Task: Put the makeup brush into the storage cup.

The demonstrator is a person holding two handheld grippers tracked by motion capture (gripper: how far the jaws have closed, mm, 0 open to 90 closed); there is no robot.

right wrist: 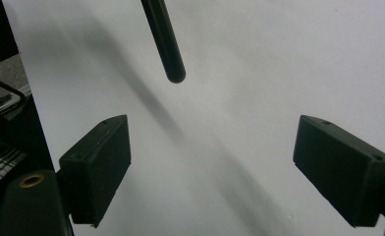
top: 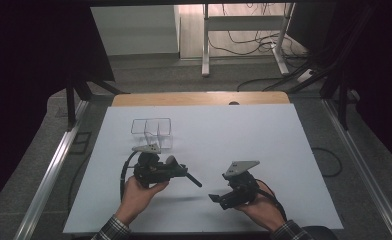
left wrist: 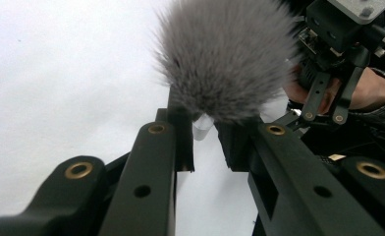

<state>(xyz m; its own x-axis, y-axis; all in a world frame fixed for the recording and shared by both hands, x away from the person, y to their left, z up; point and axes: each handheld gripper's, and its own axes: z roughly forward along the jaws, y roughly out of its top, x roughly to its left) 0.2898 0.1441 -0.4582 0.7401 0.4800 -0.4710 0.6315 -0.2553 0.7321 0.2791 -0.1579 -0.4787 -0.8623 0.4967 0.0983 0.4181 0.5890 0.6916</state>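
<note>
Left claw clamps a light, soft-headed brush at its stiff neck above the table; right claw, jaws apart, should take the smooth, slippery handle.

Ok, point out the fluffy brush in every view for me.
High view: the brush is left of centre, gripped in the left tongs, with its black handle pointing right.
Left gripper view: its grey fluffy head is at top centre, above the jaws.
Right gripper view: its black handle tip is at the top, left of centre.
Shared landmark: the white table sheet.
</note>
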